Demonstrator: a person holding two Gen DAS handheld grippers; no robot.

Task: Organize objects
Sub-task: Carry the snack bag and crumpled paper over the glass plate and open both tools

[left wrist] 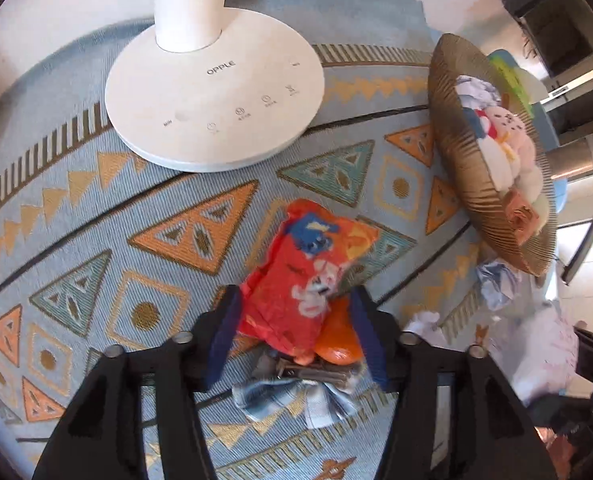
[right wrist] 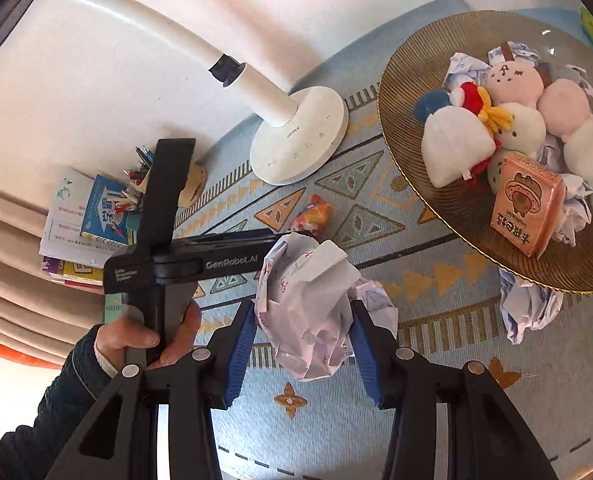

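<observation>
An orange-red snack packet (left wrist: 308, 272) lies on the patterned mat, between the blue pads of my left gripper (left wrist: 294, 320). The jaws stand open on either side of it and point steeply down. Under its near end are an orange object (left wrist: 336, 344) and a checked scrap (left wrist: 296, 396). My right gripper (right wrist: 302, 344) is shut on a crumpled white paper ball (right wrist: 308, 312) and holds it above the mat. From the right wrist view the packet (right wrist: 312, 212) shows past the left gripper's black body (right wrist: 200, 260), which a hand (right wrist: 152, 336) holds.
A ribbed gold plate (right wrist: 468, 208) (left wrist: 456, 152) at the right holds plush toys, a pink box (right wrist: 528, 204) and paper balls. More crumpled paper (right wrist: 528, 308) lies by its rim. A white lamp base (left wrist: 216, 100) stands behind. Books (right wrist: 84, 220) and a pen cup (right wrist: 192, 184) sit at the left.
</observation>
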